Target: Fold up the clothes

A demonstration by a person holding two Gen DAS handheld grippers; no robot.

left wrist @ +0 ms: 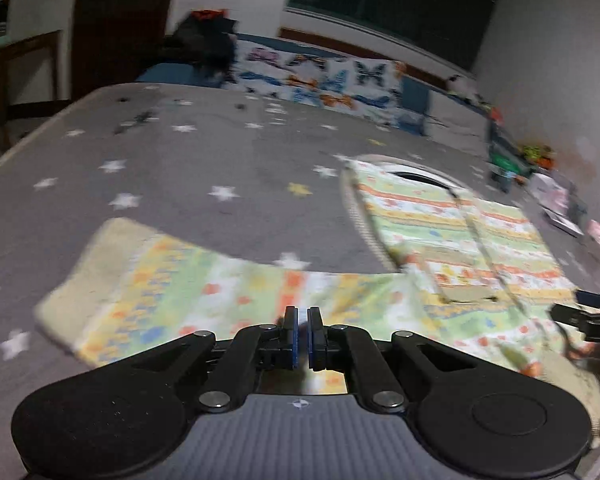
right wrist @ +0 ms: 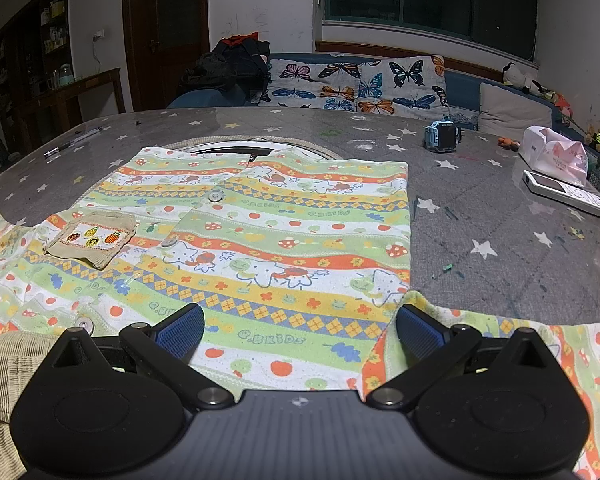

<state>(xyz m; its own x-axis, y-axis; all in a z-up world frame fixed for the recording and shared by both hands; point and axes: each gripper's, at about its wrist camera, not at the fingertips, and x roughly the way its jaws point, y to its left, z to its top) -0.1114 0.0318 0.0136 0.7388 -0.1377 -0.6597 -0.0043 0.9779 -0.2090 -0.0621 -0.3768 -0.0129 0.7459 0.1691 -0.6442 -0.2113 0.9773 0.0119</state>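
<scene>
A child's striped patterned shirt (right wrist: pixel 268 240) lies flat, front up, on the grey star-print table cover (right wrist: pixel 500 240). It has buttons and a beige chest pocket (right wrist: pixel 92 236). My right gripper (right wrist: pixel 300 328) is open and hovers over the shirt's lower hem, its right sleeve (right wrist: pixel 520 352) just beside the right finger. In the left wrist view the shirt's left sleeve (left wrist: pixel 160 280) stretches out to the left, with the shirt's body (left wrist: pixel 460 232) at the right. My left gripper (left wrist: pixel 302 336) is shut low over this sleeve; whether cloth is pinched is hidden. The view is blurred.
A blue watch (right wrist: pixel 442 134), a tissue pack (right wrist: pixel 552 156) and a white device (right wrist: pixel 564 192) lie at the right of the table. A pen (right wrist: pixel 74 142) lies far left. A sofa with butterfly cushions (right wrist: pixel 356 84) stands behind the table.
</scene>
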